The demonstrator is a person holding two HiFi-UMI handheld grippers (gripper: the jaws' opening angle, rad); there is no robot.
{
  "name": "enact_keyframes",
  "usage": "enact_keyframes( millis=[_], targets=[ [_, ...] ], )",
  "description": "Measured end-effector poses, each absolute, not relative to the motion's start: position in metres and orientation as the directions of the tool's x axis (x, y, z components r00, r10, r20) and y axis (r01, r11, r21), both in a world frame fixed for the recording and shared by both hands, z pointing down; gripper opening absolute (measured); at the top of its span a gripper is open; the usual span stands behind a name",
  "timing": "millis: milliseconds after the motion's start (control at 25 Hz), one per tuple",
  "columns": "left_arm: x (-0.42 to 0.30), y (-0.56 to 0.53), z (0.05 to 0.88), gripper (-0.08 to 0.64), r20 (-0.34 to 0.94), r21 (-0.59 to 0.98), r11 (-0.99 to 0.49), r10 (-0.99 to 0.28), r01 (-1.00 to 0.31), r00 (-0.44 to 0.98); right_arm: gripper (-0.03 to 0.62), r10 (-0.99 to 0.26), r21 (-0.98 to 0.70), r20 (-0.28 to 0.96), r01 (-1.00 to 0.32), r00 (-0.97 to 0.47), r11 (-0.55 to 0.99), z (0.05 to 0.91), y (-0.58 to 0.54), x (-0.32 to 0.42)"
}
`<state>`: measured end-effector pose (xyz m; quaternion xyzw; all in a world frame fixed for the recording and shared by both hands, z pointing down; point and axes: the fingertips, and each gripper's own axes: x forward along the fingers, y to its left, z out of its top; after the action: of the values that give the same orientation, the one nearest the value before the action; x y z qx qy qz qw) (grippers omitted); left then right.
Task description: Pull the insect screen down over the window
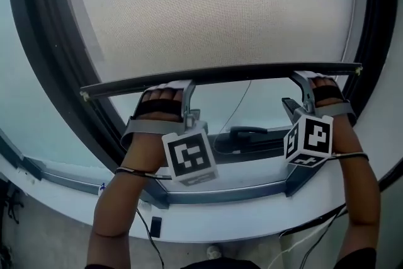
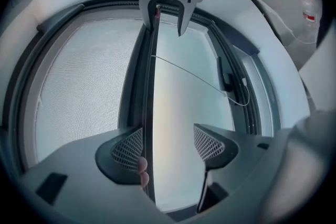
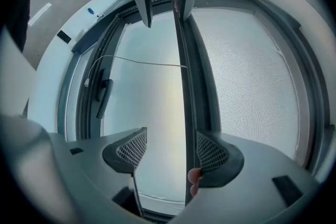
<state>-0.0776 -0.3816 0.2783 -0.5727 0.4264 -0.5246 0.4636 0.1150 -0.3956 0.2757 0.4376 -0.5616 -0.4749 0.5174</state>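
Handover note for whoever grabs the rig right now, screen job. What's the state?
Left tongs: open, astride the bottom bar, bar against one pad, not clamped.
Right tongs: open, same hold near the bar's other end.
Done: screen drawn partway down.
Left: bring the bar down to the lower frame; the glass between them is uncovered.
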Motion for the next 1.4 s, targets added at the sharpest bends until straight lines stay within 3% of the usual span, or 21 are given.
enact_keyframes(
  millis=[320,600,1400],
  targets=[
    [-0.080,-0.382,0.282,0.305,0.204,-0.978,-0.205,-0.978,-0.021,0.034,0.276,-0.981,0.987,0.162,-0.002,-0.103,0.163,0.280,-0.395,0.112],
    [-0.079,-0.390,0.343,0.305,0.316,-0.947,-0.319,-0.947,-0.033,0.061,0.276,-0.962,0.967,0.256,0.028,-0.095,0.254,0.339,-0.403,0.113],
    [-0.083,-0.390,0.399,0.302,0.390,-0.920,-0.391,-0.920,-0.002,0.043,0.276,-0.933,0.936,0.352,0.045,-0.072,0.350,0.394,-0.398,0.111]
  ],
)
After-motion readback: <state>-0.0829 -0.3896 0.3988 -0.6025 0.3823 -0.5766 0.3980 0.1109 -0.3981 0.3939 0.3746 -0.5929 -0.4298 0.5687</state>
